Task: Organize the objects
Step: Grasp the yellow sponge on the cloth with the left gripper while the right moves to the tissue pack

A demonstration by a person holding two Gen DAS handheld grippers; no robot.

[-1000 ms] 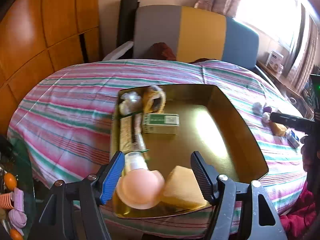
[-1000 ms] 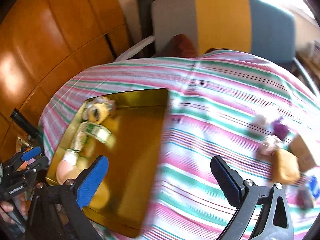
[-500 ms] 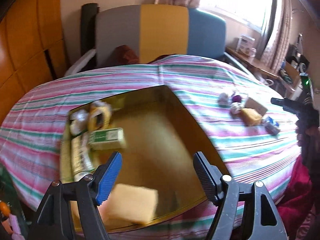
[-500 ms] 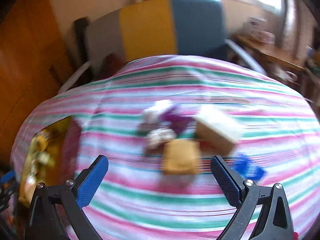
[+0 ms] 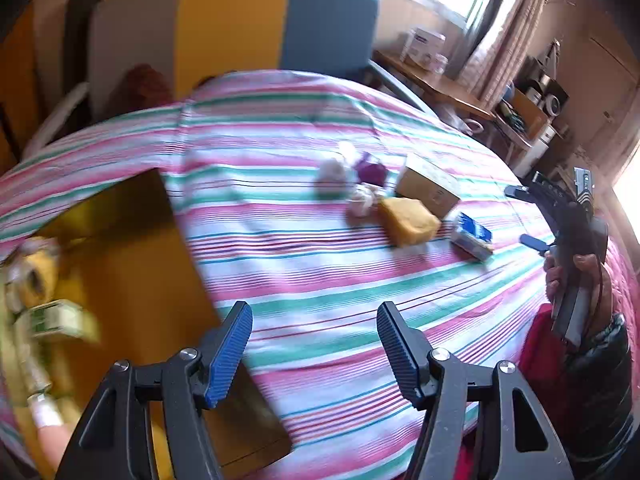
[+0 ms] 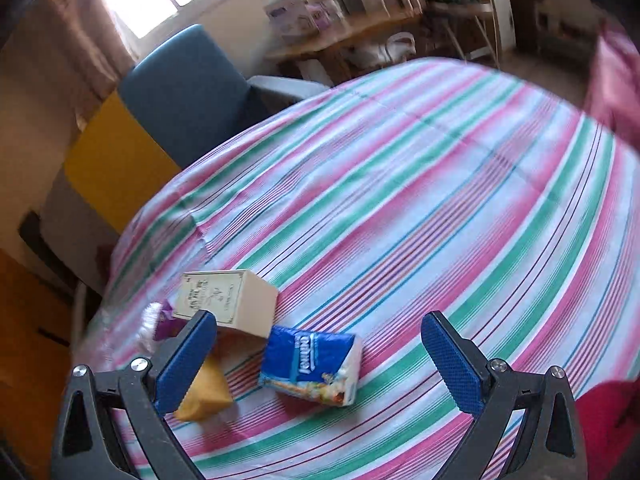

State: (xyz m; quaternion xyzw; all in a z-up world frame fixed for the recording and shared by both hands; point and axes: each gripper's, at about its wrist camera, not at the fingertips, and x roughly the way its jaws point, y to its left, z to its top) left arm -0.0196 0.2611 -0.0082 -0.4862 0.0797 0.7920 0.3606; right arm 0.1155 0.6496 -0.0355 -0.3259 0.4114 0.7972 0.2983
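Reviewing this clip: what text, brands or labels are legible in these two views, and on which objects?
Blue tissue pack: a white brand word runs sideways; it looks like "Tempo", but that is not certain.
Cream box: dark print inside a framed label, too small and blurred to read.
Green-and-white box in the gold tray: motion-blurred, unreadable.
Boxes on the far shelf: print too blurred to read.
Nothing else carries readable text.

Bare striped cloth (image 6: pixel 400 208) right of tissue pack (image 6: pixel 312 364)
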